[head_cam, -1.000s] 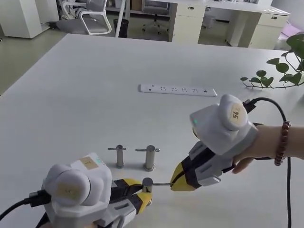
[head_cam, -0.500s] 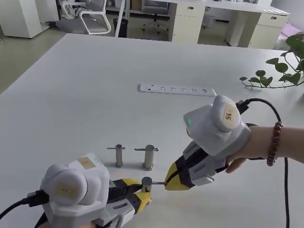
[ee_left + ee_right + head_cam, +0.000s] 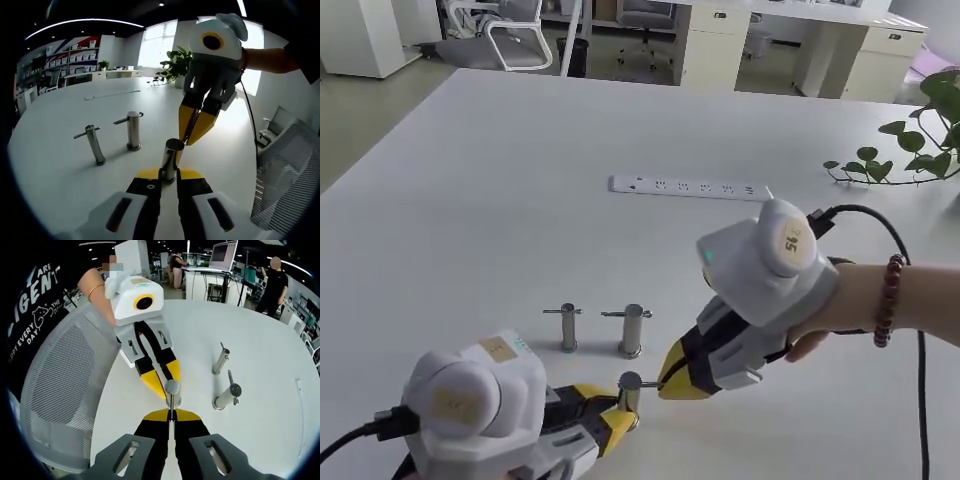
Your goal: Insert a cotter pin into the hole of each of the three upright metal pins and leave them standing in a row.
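Holding third pin (image 3: 171, 155) upright in my left tool (image 3: 169, 176), clenched low on its shaft | right tool (image 3: 171, 415) pinched on cotter pin (image 3: 171, 402), tip at that pin's head | middle pin (image 3: 632, 331) and end pin (image 3: 569, 328) stand just behind on bench (image 3: 520, 180), cotters in

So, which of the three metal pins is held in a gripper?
The front pin, clamped upright in the left gripper. The other two pins stand free behind it, each with a cotter pin across its top.
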Action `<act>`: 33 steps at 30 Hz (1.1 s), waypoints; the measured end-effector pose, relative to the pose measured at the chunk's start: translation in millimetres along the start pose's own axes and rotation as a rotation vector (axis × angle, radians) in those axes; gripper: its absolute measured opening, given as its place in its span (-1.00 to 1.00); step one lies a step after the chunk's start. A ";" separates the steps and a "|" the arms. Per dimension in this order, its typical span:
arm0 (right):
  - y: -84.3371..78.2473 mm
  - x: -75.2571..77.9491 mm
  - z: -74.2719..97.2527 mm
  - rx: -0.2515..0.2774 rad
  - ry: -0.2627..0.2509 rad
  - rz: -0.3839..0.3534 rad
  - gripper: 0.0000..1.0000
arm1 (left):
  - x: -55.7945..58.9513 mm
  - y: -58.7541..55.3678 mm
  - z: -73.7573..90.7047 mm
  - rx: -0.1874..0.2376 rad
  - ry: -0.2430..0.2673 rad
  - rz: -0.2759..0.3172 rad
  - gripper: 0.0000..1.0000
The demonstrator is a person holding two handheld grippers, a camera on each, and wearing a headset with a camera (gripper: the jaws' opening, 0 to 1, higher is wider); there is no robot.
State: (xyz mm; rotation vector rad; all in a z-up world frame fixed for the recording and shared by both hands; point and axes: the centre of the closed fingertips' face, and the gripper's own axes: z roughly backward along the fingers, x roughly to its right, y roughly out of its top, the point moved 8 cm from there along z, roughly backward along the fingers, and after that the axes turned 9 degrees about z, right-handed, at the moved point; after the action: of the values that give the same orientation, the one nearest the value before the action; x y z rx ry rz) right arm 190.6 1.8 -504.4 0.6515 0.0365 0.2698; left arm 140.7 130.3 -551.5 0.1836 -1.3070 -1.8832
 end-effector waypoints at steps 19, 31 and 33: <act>2.6 -1.0 -6.1 0.001 -0.020 -0.010 -1.00 | 2.3 -1.4 -2.3 -0.016 0.005 -0.024 -0.98; 3.8 -1.6 -5.7 0.015 -0.041 -0.034 -1.00 | 2.3 -0.7 -3.2 -0.013 0.014 -0.034 -0.83; 3.1 -1.8 -5.0 0.013 -0.042 -0.036 -0.97 | 2.1 -0.4 -3.6 -0.012 0.016 -0.032 -0.83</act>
State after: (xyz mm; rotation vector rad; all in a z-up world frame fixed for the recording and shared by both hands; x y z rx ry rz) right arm 187.6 6.7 -506.5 0.6684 0.0100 0.2215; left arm 141.0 126.4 -552.8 0.2142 -1.2882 -1.9127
